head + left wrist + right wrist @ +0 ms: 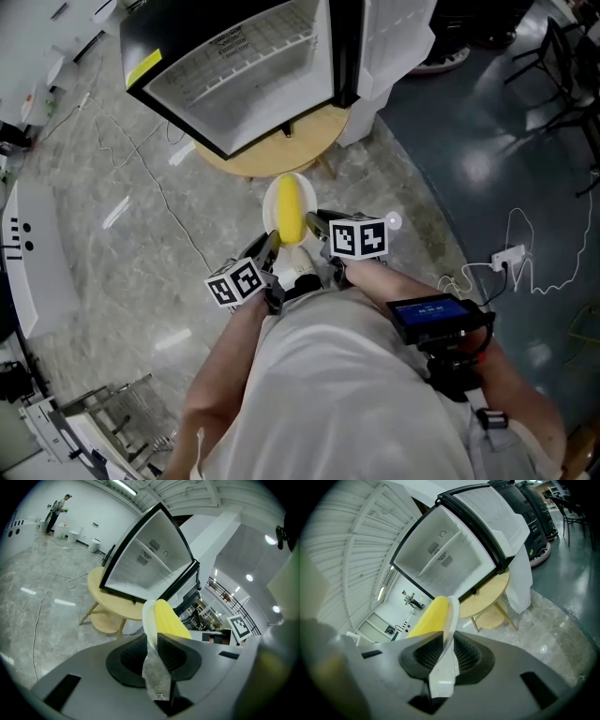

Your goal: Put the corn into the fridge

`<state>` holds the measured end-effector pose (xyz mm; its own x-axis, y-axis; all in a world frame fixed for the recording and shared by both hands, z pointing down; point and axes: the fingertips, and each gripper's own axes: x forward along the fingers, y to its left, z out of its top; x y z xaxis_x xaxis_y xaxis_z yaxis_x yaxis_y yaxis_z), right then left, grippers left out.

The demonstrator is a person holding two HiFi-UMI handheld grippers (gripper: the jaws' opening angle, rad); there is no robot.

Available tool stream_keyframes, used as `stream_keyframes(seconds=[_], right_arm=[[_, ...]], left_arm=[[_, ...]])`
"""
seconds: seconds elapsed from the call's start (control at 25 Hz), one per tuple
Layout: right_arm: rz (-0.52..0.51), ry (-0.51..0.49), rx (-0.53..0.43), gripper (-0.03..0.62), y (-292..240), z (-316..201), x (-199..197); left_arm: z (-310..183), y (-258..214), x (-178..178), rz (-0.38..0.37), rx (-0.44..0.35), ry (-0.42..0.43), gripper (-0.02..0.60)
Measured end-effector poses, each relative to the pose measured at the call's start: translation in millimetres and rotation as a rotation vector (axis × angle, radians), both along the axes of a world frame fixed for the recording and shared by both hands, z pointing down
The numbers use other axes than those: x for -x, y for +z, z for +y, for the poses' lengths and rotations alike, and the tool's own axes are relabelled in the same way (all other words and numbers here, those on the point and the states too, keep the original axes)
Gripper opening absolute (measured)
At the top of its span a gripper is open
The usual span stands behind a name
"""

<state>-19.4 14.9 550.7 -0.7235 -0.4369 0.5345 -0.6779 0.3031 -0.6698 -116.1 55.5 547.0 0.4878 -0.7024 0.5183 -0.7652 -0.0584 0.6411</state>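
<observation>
Gripper views alone show left gripper (151, 641) and right gripper (446, 641) pinching the plate (270, 202) rim; overhead, corn (291, 211) points 12 o'clock toward the fridge (244, 75).

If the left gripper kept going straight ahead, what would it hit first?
Probably the round wooden table under the open black fridge, though depth is unclear. The left gripper grips the white plate carrying yellow corn.

No legible text or numbers
</observation>
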Motion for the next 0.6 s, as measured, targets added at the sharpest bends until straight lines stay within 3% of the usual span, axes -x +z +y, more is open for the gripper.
stream_keyframes(seconds=[0.6], right_arm=[[0.008,0.121,0.032,0.067,10.2,-55.4,14.4]], left_arm=[[-66.7,10.7,19.0,0.015,0.035,0.113,0.071]])
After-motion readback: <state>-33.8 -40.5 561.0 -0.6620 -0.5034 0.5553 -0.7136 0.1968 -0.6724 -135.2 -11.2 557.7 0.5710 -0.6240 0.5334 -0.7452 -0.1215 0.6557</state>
